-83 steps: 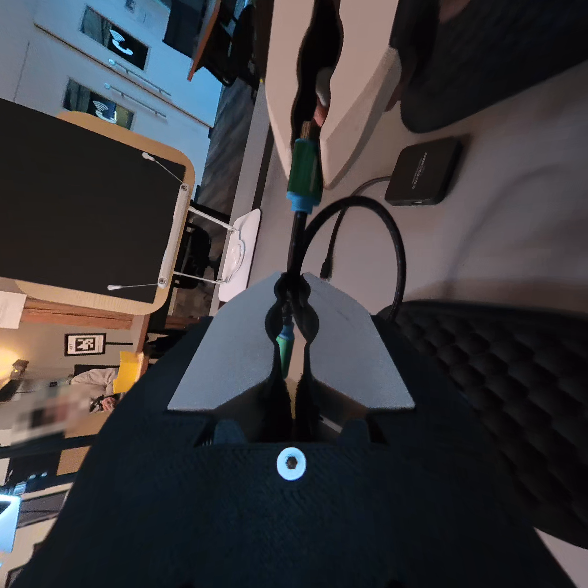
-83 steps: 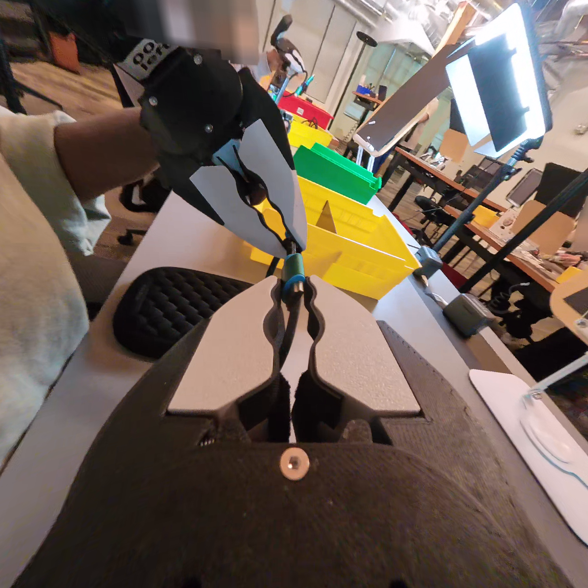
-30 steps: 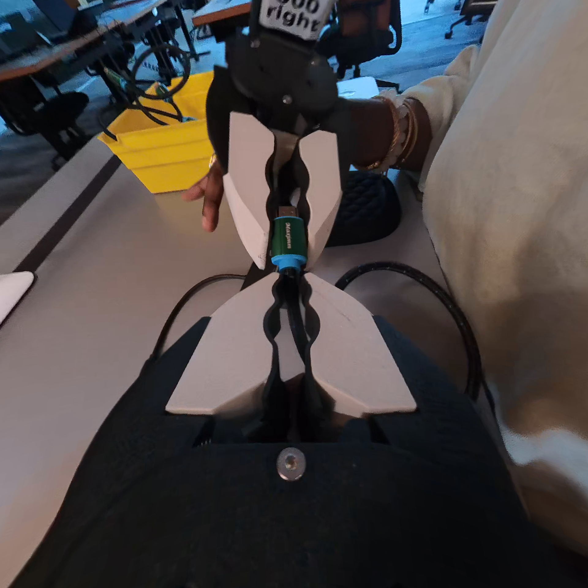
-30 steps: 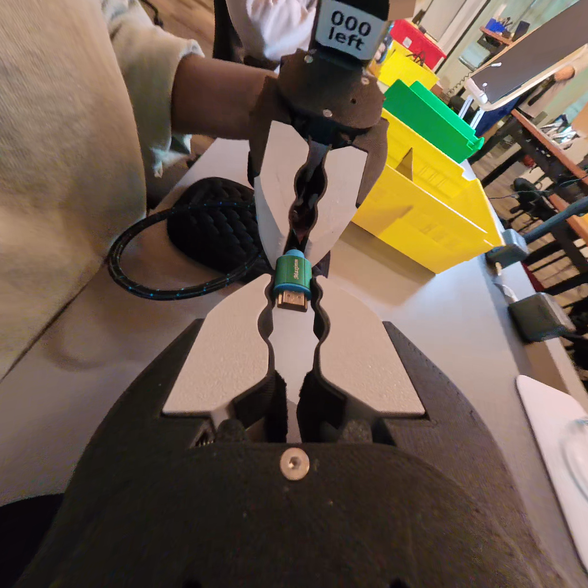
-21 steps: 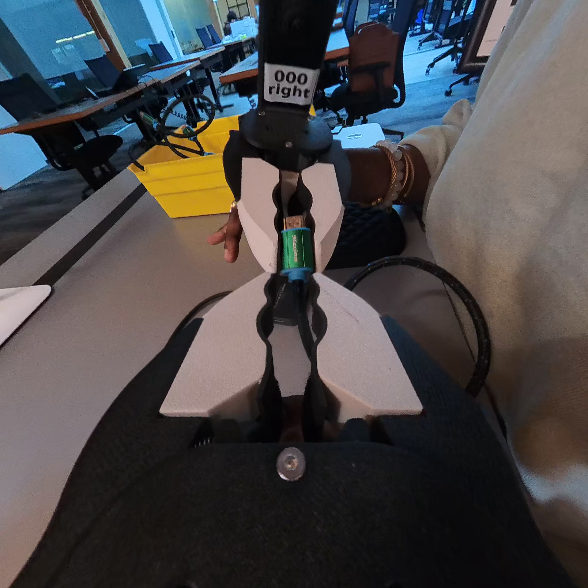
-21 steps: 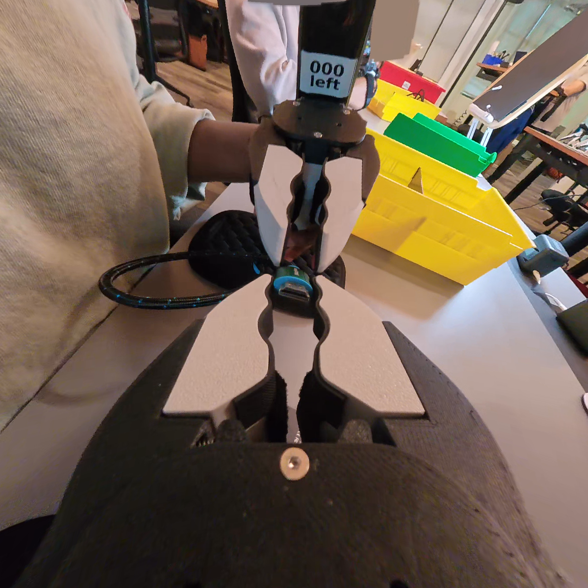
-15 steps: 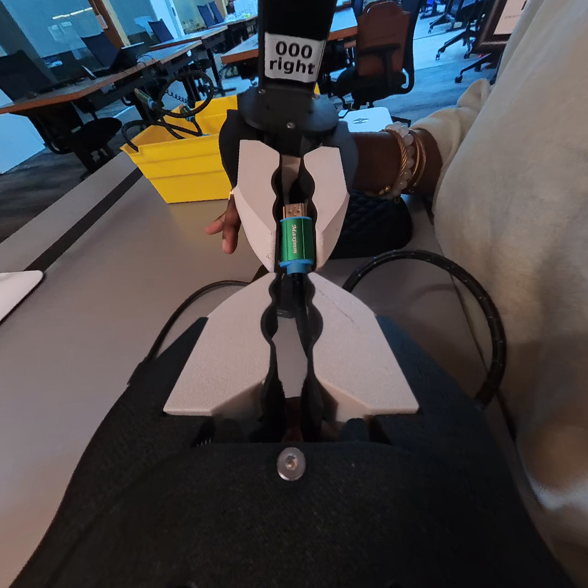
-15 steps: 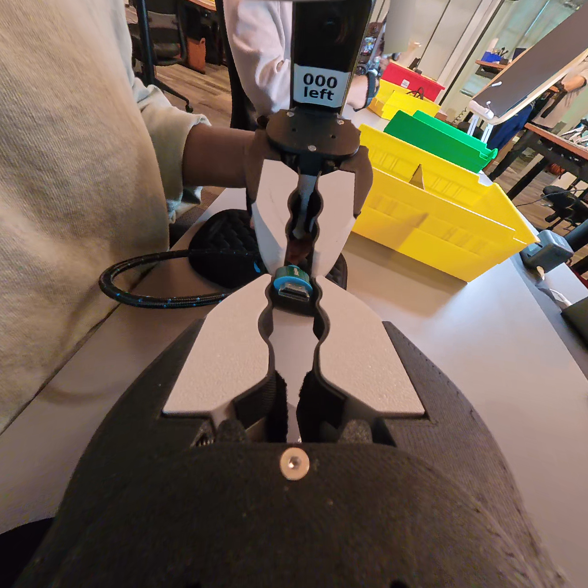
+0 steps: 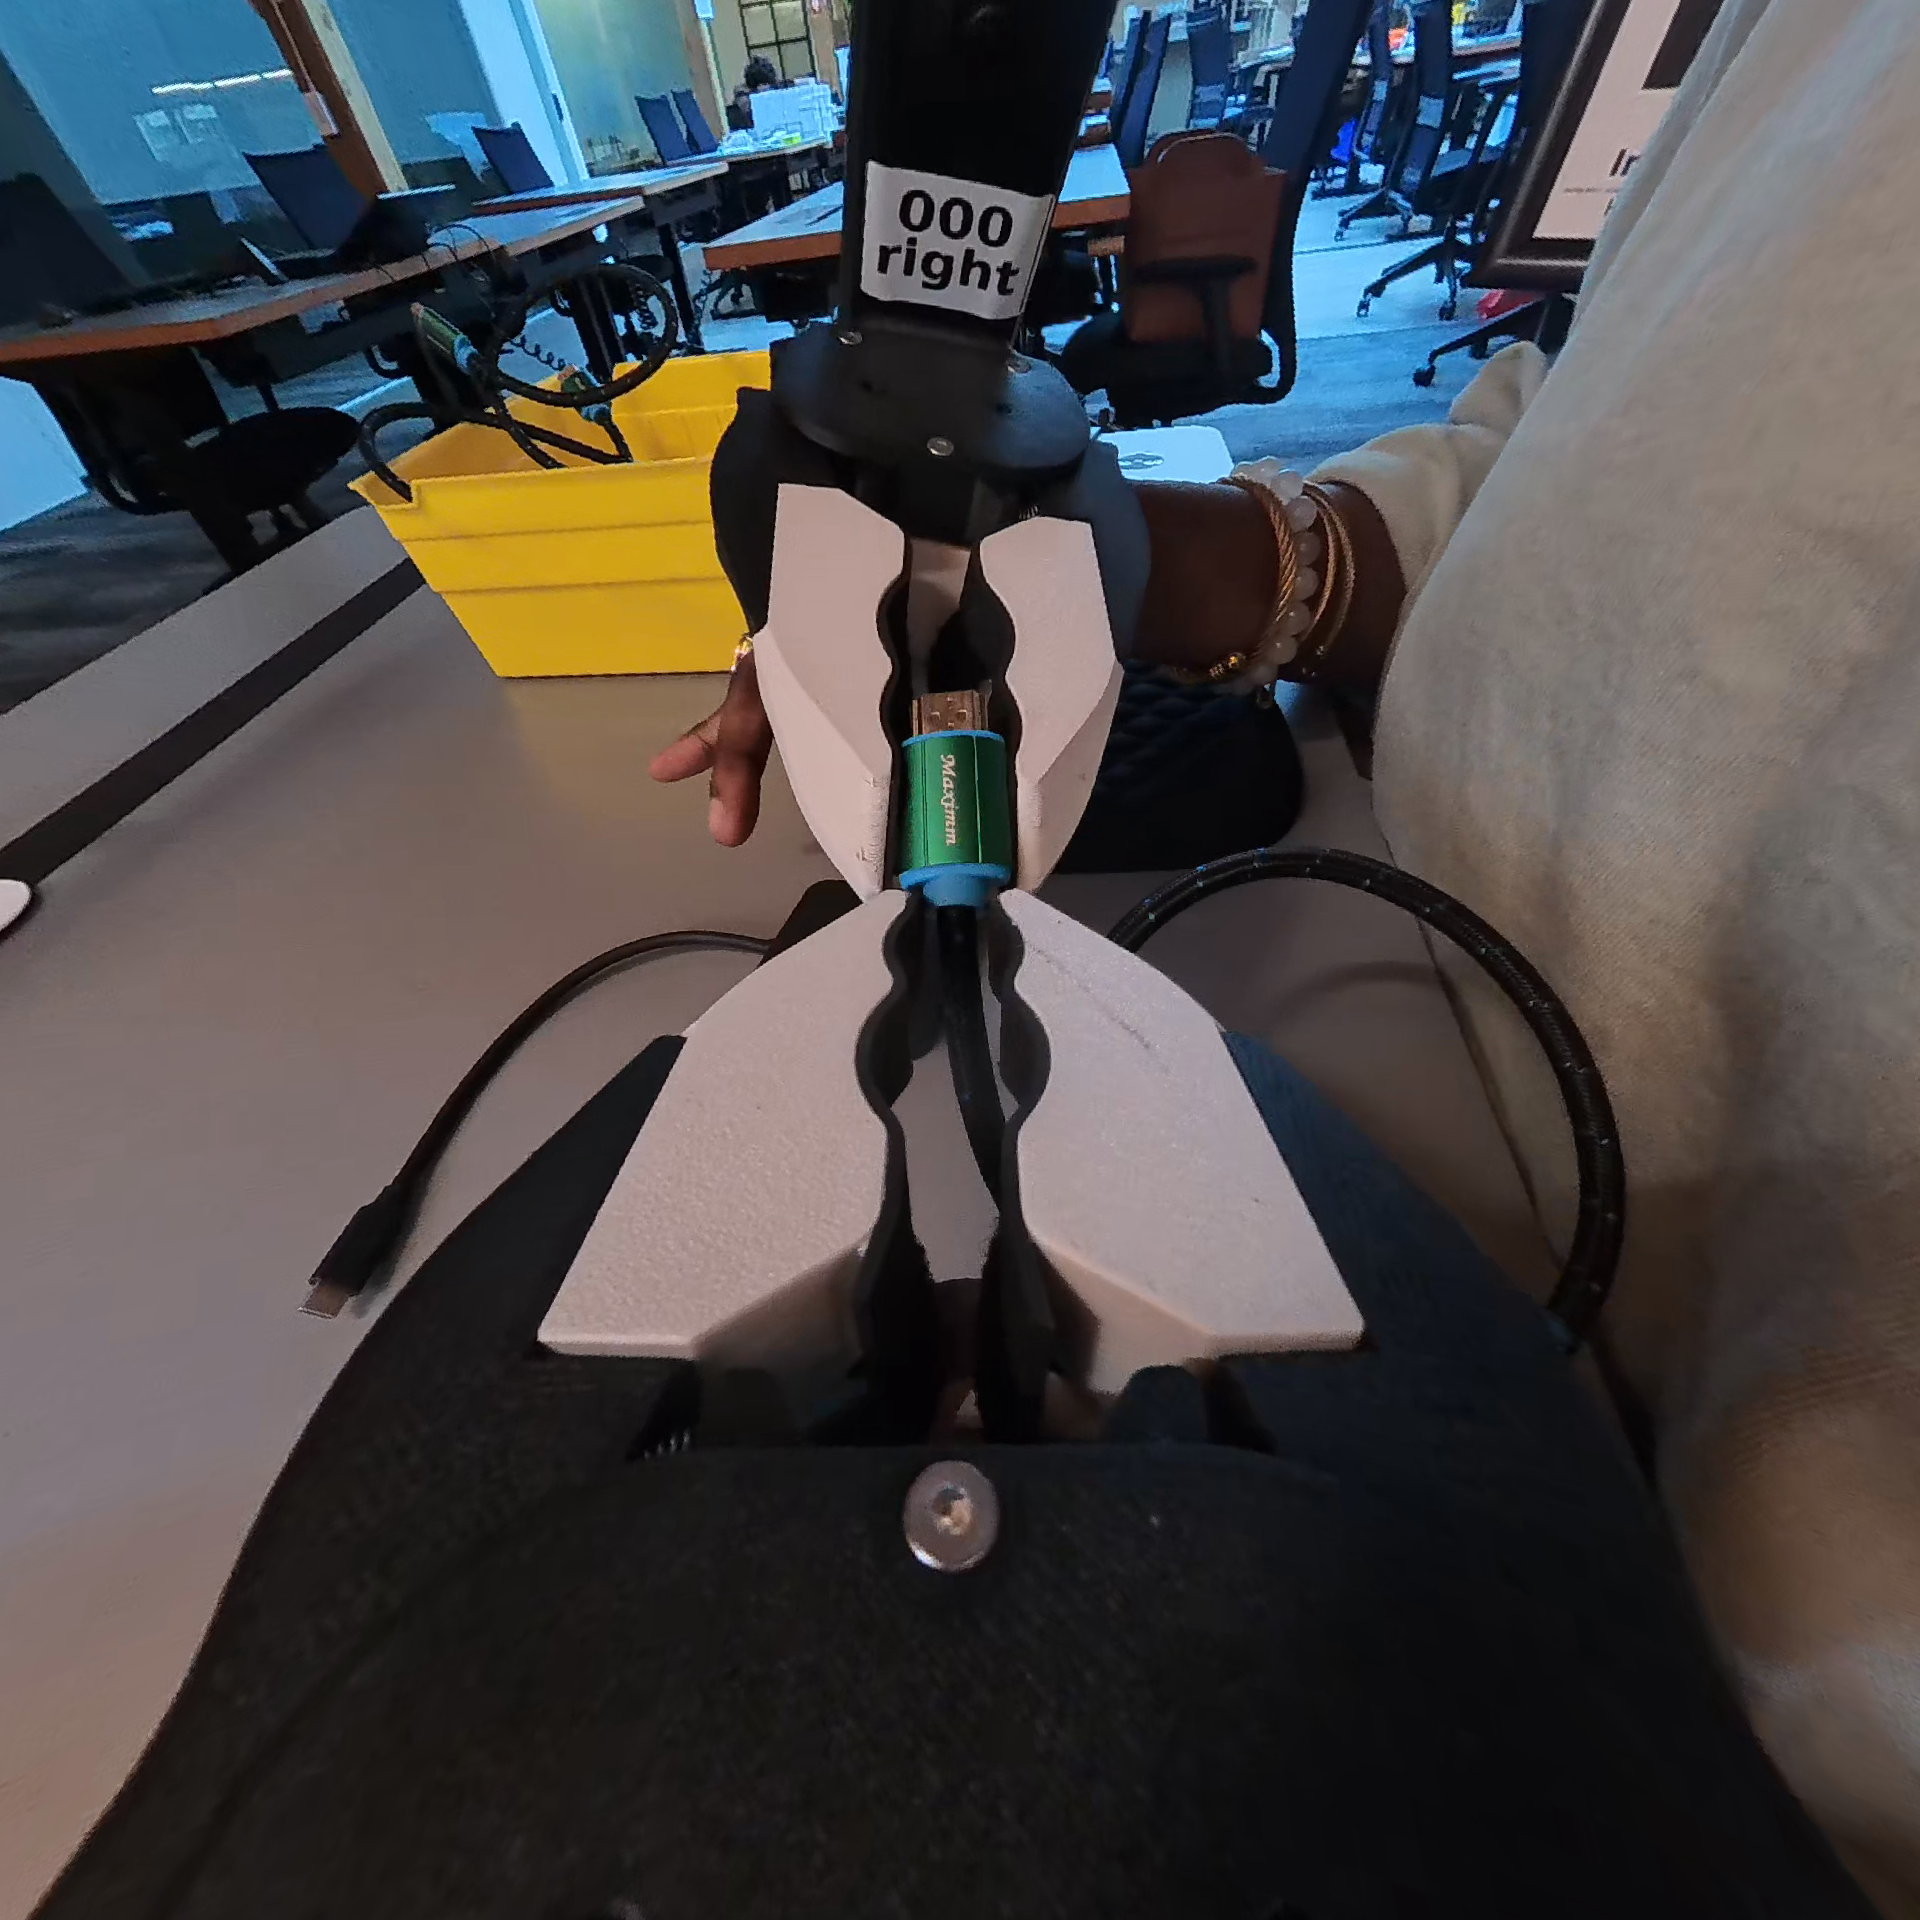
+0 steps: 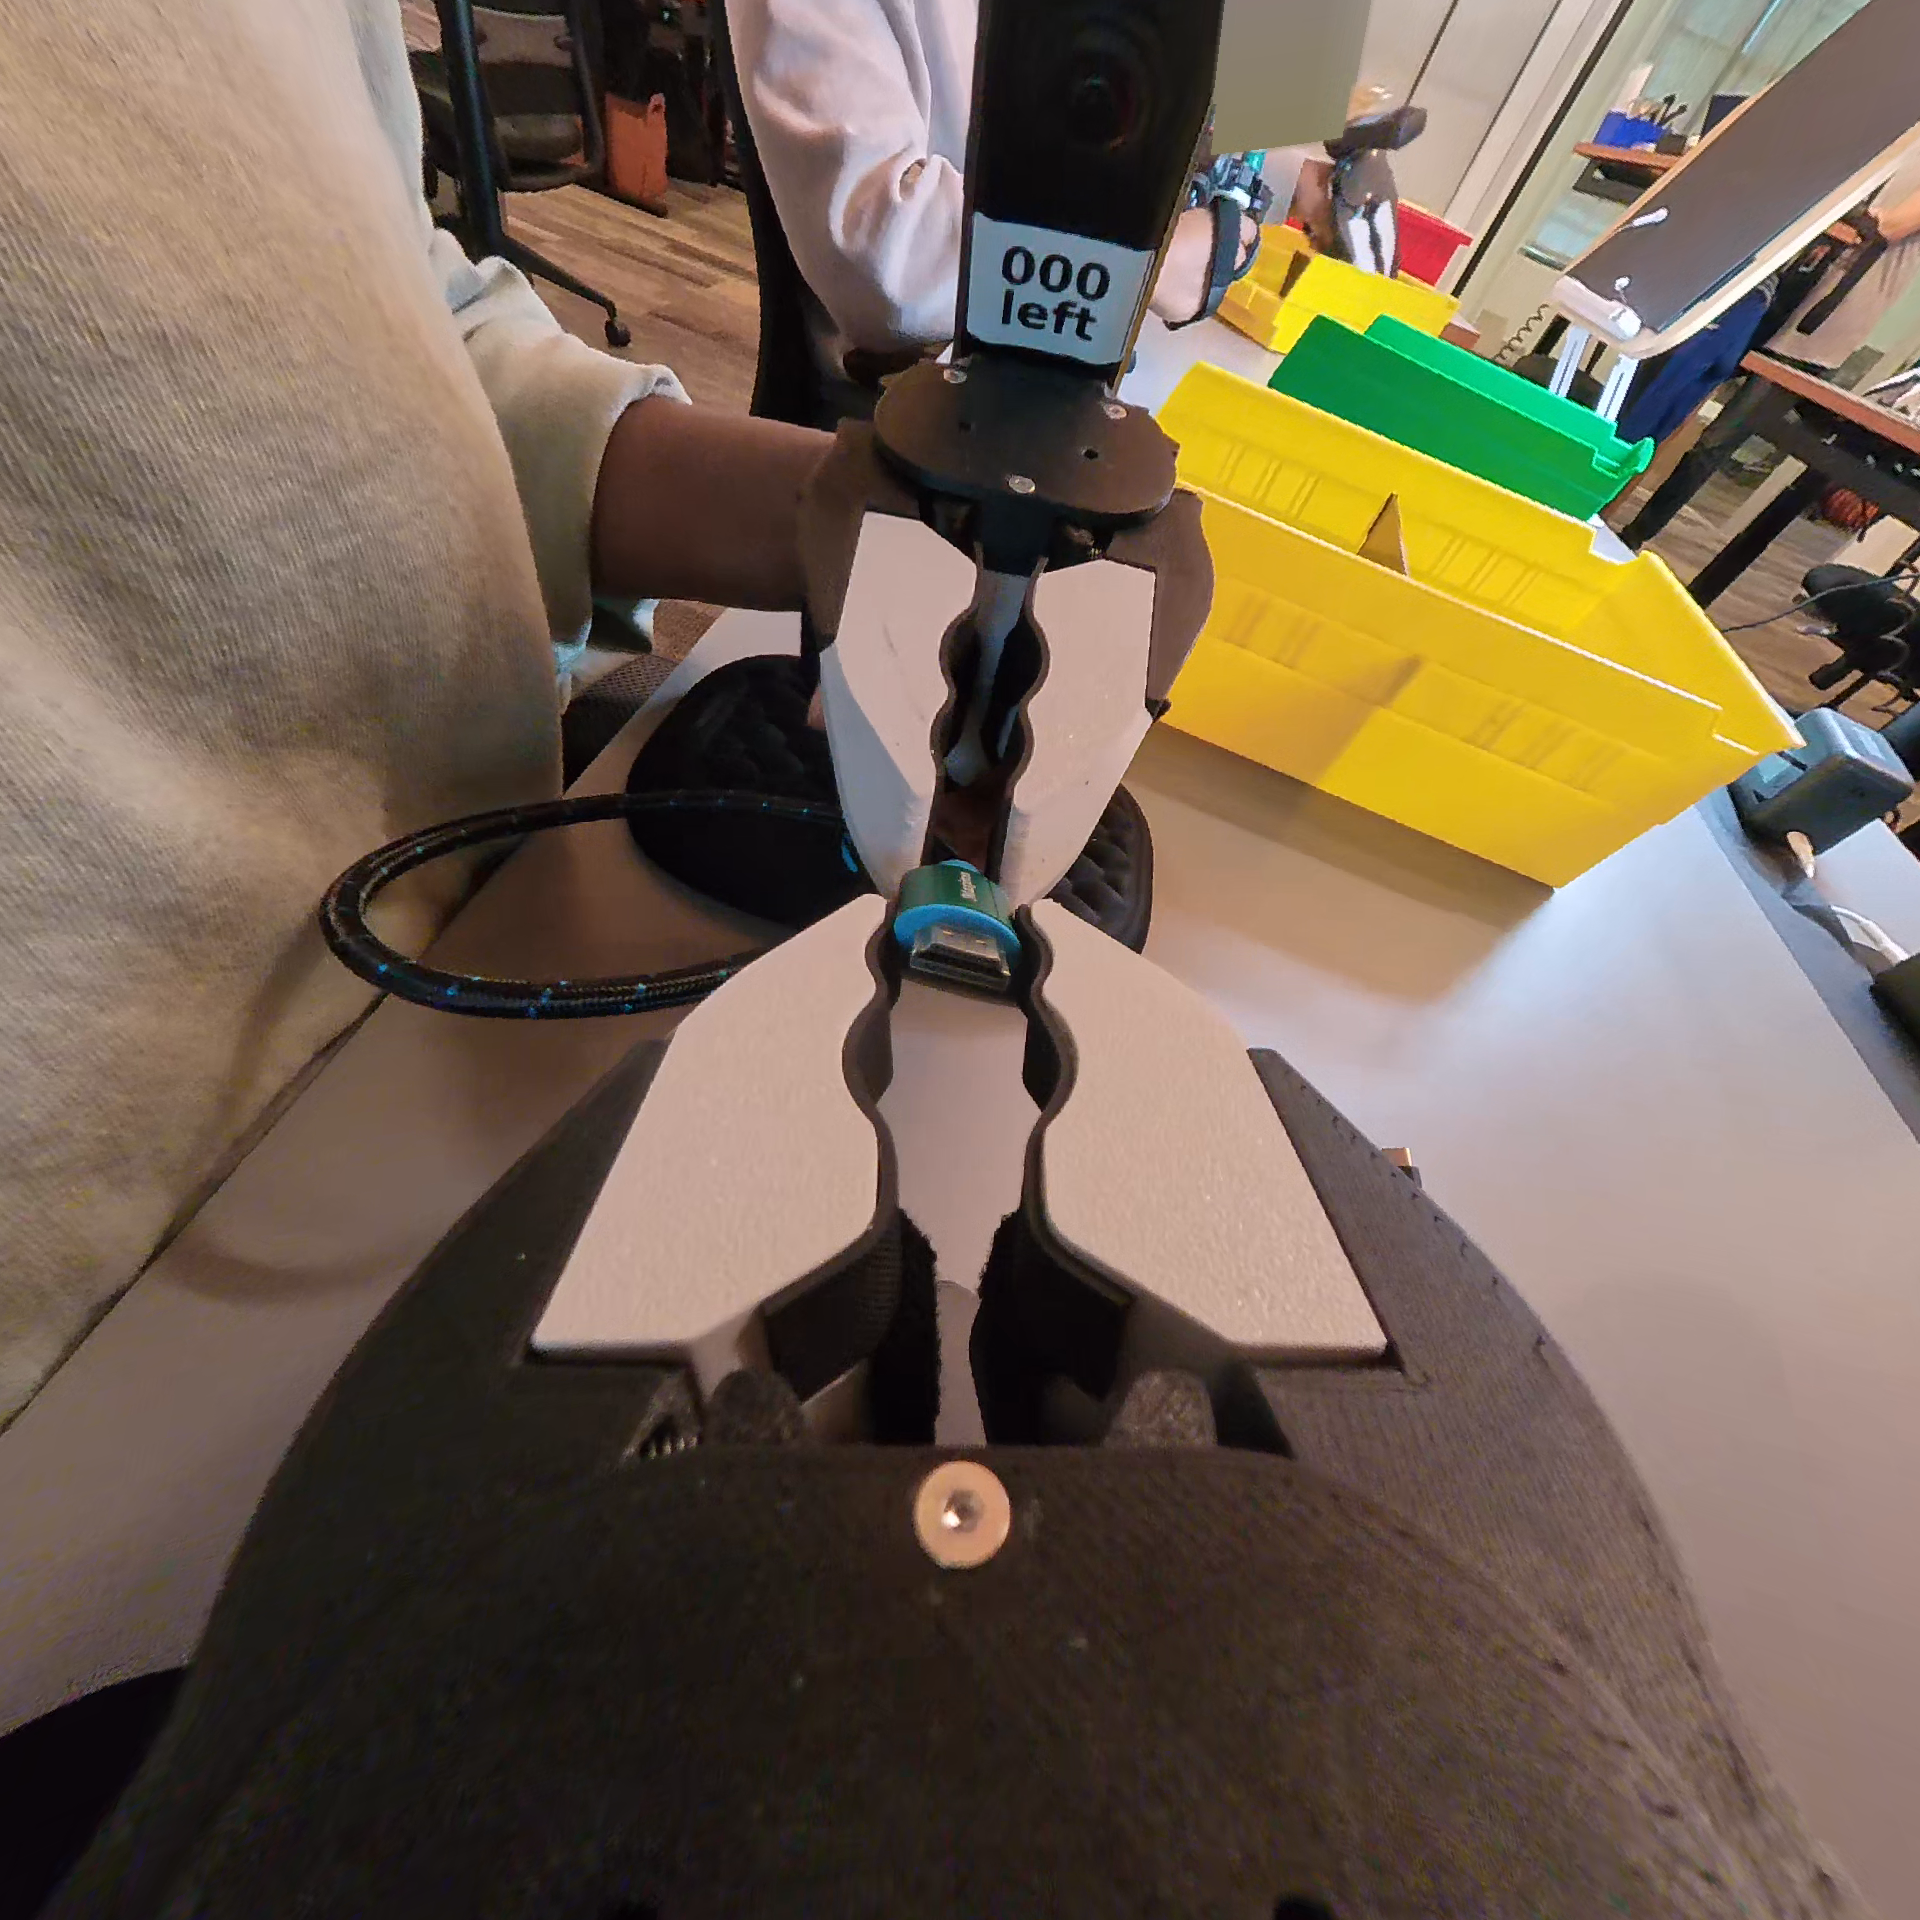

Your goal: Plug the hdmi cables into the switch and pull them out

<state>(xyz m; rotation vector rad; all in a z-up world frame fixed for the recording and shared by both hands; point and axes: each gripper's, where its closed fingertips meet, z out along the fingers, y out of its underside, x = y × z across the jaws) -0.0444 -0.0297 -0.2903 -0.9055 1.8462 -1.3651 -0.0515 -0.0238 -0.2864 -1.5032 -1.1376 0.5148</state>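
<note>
Working over a grey table [image 9: 260, 935], my two grippers meet tip to tip. Yellow bin [image 9: 561, 561] in the left wrist view holds coiled cables; the right wrist view shows a different yellow bin [image 10: 1455, 727] with a green bin [image 10: 1455, 416] behind it. Black quilted pouch [image 10: 727, 758] sits behind the grippers. Braided HDMI cable [image 9: 1507, 1039] loops by a cream sleeve and runs up between the fingers of my left gripper [image 9: 948, 914], which is narrowed around it. My right gripper [image 10: 951, 925] is clamped on the green HDMI plug [image 9: 948, 800], metal tip pointing into its jaws, seen end-on in the right wrist view. Only the left view shows a thin black cable with a small connector [image 9: 332, 1288] lying on the table. Switch: can't see it in either view.
</note>
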